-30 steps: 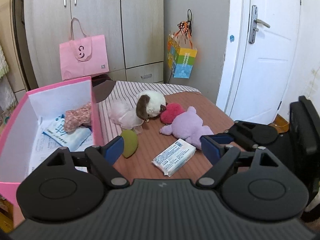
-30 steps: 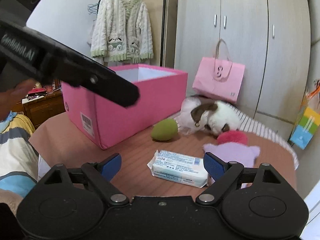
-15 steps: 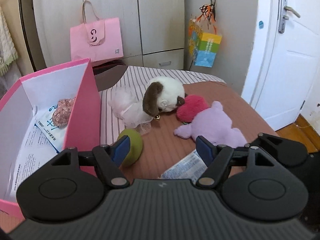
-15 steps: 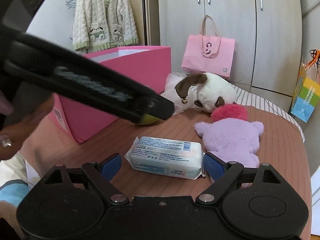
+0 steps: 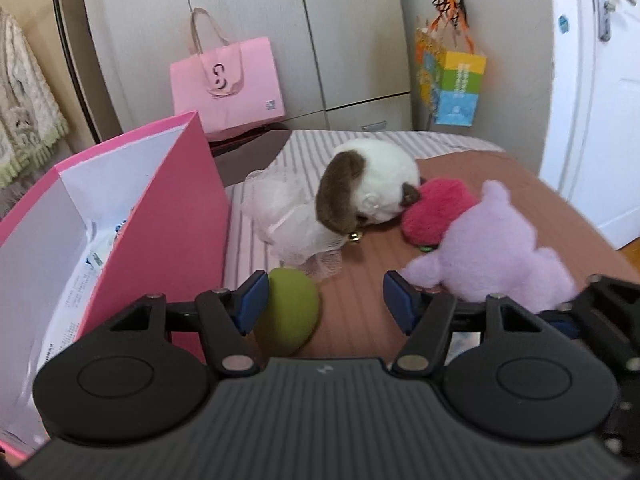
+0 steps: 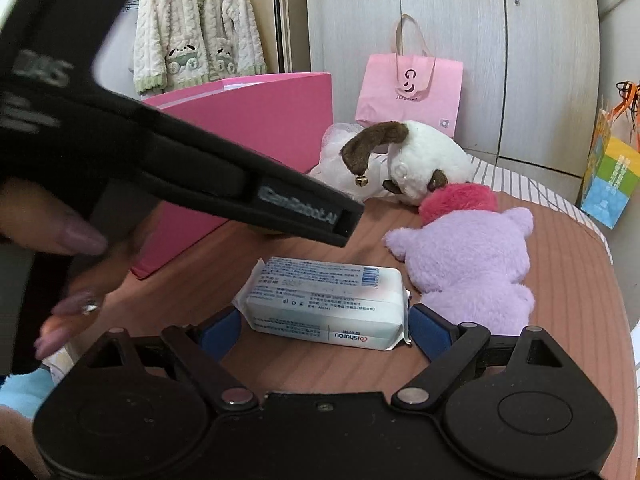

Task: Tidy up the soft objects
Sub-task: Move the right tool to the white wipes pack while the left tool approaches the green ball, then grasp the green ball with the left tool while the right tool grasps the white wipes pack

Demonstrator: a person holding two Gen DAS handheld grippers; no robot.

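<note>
A green egg-shaped soft thing (image 5: pixel 290 312) lies on the brown cover beside the pink box (image 5: pixel 176 216). My left gripper (image 5: pixel 325 300) has its jaws closing around it. The left pad is against it and the right pad stands apart. A white tissue pack (image 6: pixel 328 300) has its near end between the fingers of my right gripper (image 6: pixel 325 332), which is open and not squeezing the pack. Behind lie a purple plush (image 6: pixel 472 264), a pink fluffy ball (image 6: pixel 456 200) and a white-and-brown plush dog (image 6: pixel 420 160). The left tool's black body (image 6: pixel 240 196) crosses the right wrist view.
The pink box (image 6: pixel 256 120) holds packets. A pink paper bag (image 5: pixel 226 80) and a colourful bag (image 5: pixel 452 88) stand by the grey wardrobe. A white door (image 5: pixel 592 100) is at the right. A hand (image 6: pixel 68 240) grips the left tool. A cardigan (image 6: pixel 196 28) hangs behind.
The left gripper came forward and down to the green thing, with its jaws narrowing. The right gripper moved closer to the tissue pack, which now lies between its fingers.
</note>
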